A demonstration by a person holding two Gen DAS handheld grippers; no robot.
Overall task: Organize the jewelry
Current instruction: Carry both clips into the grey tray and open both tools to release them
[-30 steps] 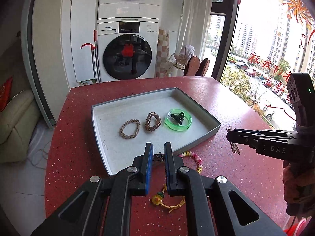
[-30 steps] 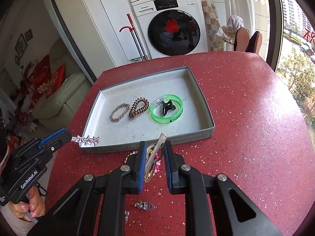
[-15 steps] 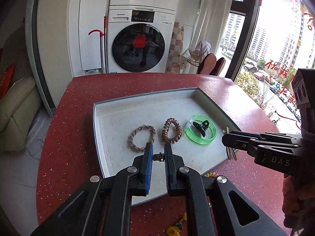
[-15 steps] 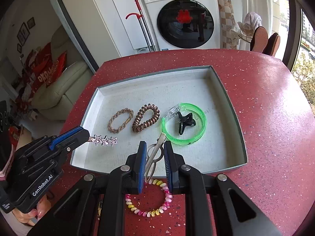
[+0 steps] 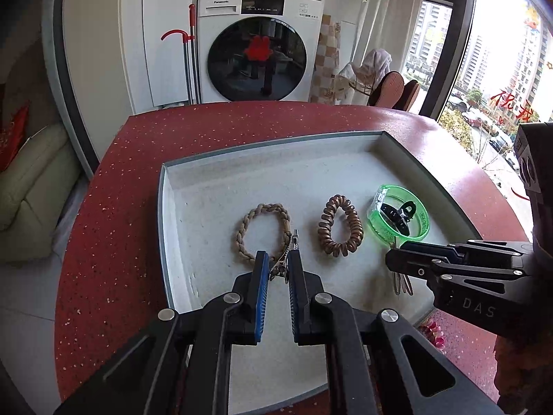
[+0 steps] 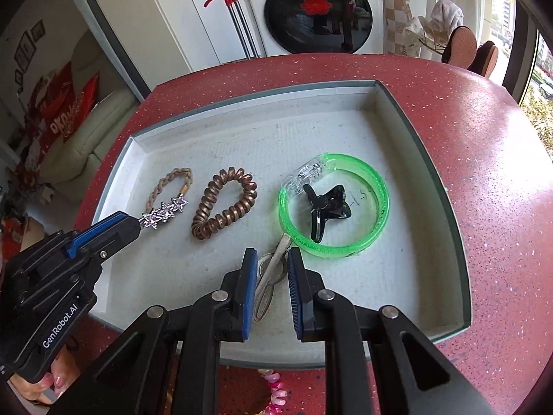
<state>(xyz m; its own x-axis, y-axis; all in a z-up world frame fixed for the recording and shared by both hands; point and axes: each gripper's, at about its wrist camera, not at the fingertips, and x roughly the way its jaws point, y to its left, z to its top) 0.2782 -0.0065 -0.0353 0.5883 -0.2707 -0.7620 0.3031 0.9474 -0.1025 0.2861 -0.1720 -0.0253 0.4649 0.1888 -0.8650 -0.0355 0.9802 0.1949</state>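
Observation:
A grey tray (image 5: 162, 207) (image 6: 446, 186) lies on the red table. My left gripper (image 5: 278, 263) (image 6: 133, 226) is shut on a silver star hair clip (image 5: 289, 250) (image 6: 166, 210), low over the tray beside a braided beige hair tie (image 5: 239, 238) (image 6: 157, 188). My right gripper (image 6: 273, 266) (image 5: 392, 259) is shut on a plain metal hair clip (image 6: 276, 264) (image 5: 402, 283), whose tip reaches the near edge of a green bangle (image 5: 378, 230) (image 6: 380, 200). A black claw clip (image 5: 397, 214) (image 6: 328, 207) sits inside the bangle. A copper spiral hair tie (image 5: 325, 228) (image 6: 228, 215) lies between them.
A pink bead bracelet (image 6: 276, 390) (image 5: 433, 332) lies on the red table (image 5: 114, 207) by the tray's near rim. A washing machine (image 5: 257, 52), a red-handled mop (image 5: 188, 52) and a cream sofa (image 5: 31, 180) stand beyond the table. A window is at right.
Both grippers have come forward and down from the table's near edge to low over the tray, each keeping its clip. The bead bracelet has slipped behind them.

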